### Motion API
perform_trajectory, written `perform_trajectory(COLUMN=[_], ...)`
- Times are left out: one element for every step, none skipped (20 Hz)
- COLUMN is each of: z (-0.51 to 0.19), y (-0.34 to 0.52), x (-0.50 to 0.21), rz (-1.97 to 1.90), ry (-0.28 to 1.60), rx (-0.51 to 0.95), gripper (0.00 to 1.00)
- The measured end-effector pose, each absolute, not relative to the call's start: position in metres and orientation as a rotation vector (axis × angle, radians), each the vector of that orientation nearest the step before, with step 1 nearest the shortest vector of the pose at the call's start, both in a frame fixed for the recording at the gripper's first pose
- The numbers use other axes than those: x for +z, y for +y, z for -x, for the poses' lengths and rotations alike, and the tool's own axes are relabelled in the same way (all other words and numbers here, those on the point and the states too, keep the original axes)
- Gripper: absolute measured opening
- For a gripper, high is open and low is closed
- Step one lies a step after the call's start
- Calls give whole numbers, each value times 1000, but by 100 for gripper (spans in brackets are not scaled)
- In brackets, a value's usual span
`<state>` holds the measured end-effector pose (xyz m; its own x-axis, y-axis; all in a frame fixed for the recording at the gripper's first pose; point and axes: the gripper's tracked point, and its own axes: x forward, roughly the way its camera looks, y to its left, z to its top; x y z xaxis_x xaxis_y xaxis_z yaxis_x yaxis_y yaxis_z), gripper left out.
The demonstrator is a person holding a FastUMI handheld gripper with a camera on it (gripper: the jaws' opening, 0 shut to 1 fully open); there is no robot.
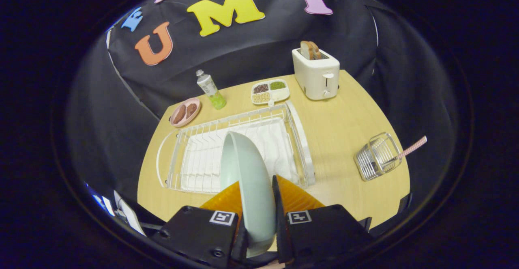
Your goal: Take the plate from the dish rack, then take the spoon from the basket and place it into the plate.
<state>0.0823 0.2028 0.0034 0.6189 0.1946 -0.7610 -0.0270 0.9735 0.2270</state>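
Observation:
A pale green plate (pixel 247 175) stands on edge between my fingers, held above the white wire dish rack (pixel 300 139). My gripper (pixel 256 186) is shut on the plate's rim, one finger on each face. The rack lies just beyond the fingers, lined with a white cloth. To the right of the rack sits a small wire basket (pixel 377 161) tipped on its side, with a pink checked spoon handle (pixel 411 148) sticking out of it to the right.
A white toaster (pixel 316 74) with bread stands at the table's far right. A divided snack tray (pixel 270 91), a bottle (pixel 211 89) and a pink dish (pixel 185 111) line the far side. Bare wood lies between rack and basket.

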Motion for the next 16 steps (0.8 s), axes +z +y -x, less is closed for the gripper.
perform_trajectory(z=[-72, -62, -54, -47, -40, -33, -29, -26, -26, -26, -27, -27, -26, -26, -26, -27], y=[199, 194, 189, 184, 181, 177, 174, 170, 167, 164, 160, 158, 157, 158, 160, 160], x=[-4, -14, -23, -34, -43, -54, -64, -73, -82, -89, -97, -105, -112, -117, -120, -124], rz=[-210, -218, -227, -247, -271, -298, -323, -344, -357, -364, -371, -383, -405, -430, -465, -494], ry=[899, 899, 902, 907, 917, 929, 938, 943, 949, 943, 939, 944, 953, 965, 969, 974], rx=[135, 138, 138, 130, 130, 132, 131, 126, 122, 119, 105, 100, 104, 109, 122, 131], gripper=[34, 34, 34, 34, 34, 34, 34, 34, 34, 34, 34, 34, 34, 34, 34, 34])
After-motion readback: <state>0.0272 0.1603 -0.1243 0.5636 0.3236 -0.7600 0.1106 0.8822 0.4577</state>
